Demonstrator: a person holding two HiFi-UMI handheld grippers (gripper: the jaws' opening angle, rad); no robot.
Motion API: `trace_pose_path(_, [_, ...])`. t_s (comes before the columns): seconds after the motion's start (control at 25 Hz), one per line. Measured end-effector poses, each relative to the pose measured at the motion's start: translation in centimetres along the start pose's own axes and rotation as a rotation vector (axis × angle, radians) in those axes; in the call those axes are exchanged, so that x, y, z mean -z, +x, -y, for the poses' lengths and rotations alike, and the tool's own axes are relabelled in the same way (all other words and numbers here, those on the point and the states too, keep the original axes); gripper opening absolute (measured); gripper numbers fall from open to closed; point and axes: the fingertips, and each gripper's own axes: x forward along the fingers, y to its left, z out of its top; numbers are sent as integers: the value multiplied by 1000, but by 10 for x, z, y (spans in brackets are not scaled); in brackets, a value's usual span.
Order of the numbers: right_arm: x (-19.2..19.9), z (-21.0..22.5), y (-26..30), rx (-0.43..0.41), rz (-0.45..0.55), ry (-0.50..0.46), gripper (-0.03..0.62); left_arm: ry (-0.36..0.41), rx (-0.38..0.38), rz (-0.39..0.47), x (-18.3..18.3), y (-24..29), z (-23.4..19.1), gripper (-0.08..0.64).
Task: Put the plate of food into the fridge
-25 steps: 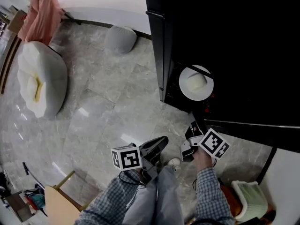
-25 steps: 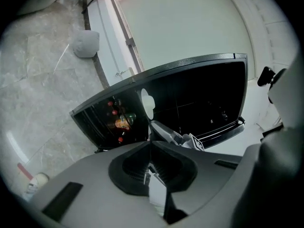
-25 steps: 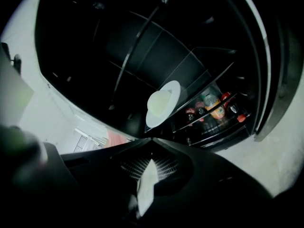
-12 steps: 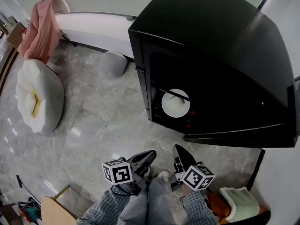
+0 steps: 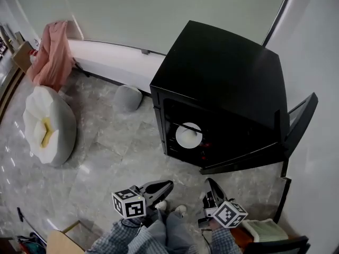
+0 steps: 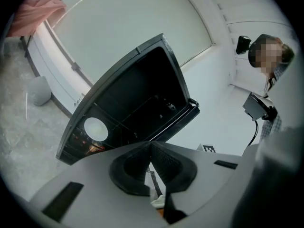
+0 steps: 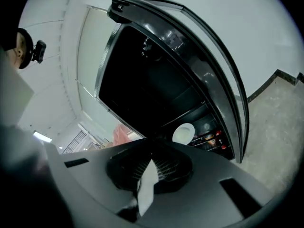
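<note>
The black fridge [image 5: 228, 73] stands on the floor with its door [image 5: 299, 118] swung open to the right. On a shelf inside lies the white plate of food [image 5: 189, 135], which also shows in the left gripper view as the plate [image 6: 95, 129] and in the right gripper view as the plate [image 7: 183, 133]. My left gripper [image 5: 168, 184] hangs low in front of the fridge, shut and holding nothing. My right gripper [image 5: 208, 181] is beside it, also shut and empty. Both are well clear of the plate. Up close, the left gripper [image 6: 151, 146] and right gripper [image 7: 152, 158] show their jaws meeting.
A white beanbag [image 5: 47, 128] and a pink cloth [image 5: 50, 52] are at the left, with a grey cushion [image 5: 128, 98] by a low white ledge [image 5: 116, 57]. A wooden chair corner [image 5: 63, 239] sits at the bottom left and a pale green thing [image 5: 265, 229] at the bottom right.
The view has drawn back from the fridge, so the whole cabinet now shows. Both grippers have backed away from the opening. The plate has stayed on its shelf inside.
</note>
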Motion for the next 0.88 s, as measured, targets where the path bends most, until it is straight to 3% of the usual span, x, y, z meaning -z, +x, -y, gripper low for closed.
trace_pose_path(0.24, [-31,-36,-36,-29,109,-54,8,15,53,68,-29,-17,43,6])
trace_pose_path(0.48, [-61,-82,-69,-60,199,-209,8,103,85,78,-52,-25,86,6])
trace_pose_path(0.64, [-74,-106,-81,-99,248,-224,8,167,105,88,-67,-29,113,6])
trace_pose_path(0.88, [-77,-125,-91,-119,246,-237,8,153,147,140,-85,-35,141,6])
